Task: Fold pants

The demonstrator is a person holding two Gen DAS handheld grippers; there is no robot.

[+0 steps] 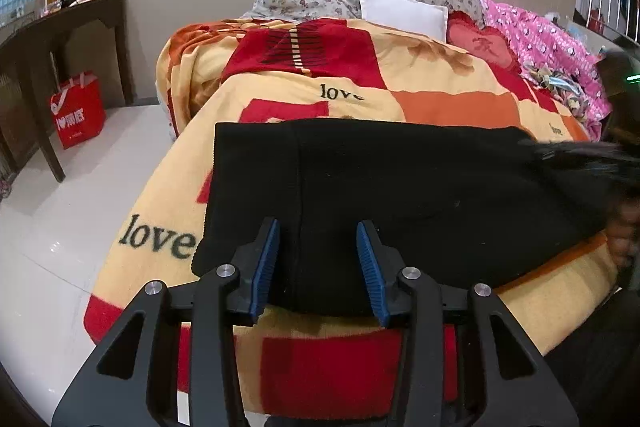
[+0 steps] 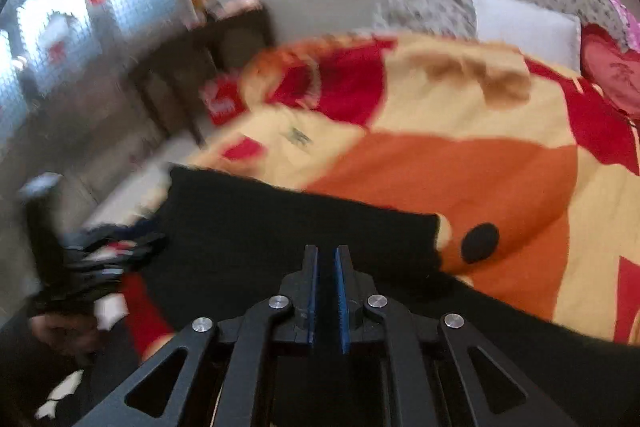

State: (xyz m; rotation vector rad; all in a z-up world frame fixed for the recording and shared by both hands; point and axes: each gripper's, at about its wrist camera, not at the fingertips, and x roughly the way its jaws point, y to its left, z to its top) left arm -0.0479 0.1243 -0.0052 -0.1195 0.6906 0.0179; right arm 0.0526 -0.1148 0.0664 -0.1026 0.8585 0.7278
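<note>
Left hand-held gripper is hovering released over the black pants; right hand-held gripper is clenched, apparently on nothing. I'm seeing the pants lying folded on the bed blanket; I'm guessing one more fold remains.

Both cameras sit on the grippers and look forward and downward along the fingers, close over the bed. The left wrist view faces the black pants squarely. The right wrist view is blurred and tilted. Both share the pants, the blanket and the white pillow.
</note>
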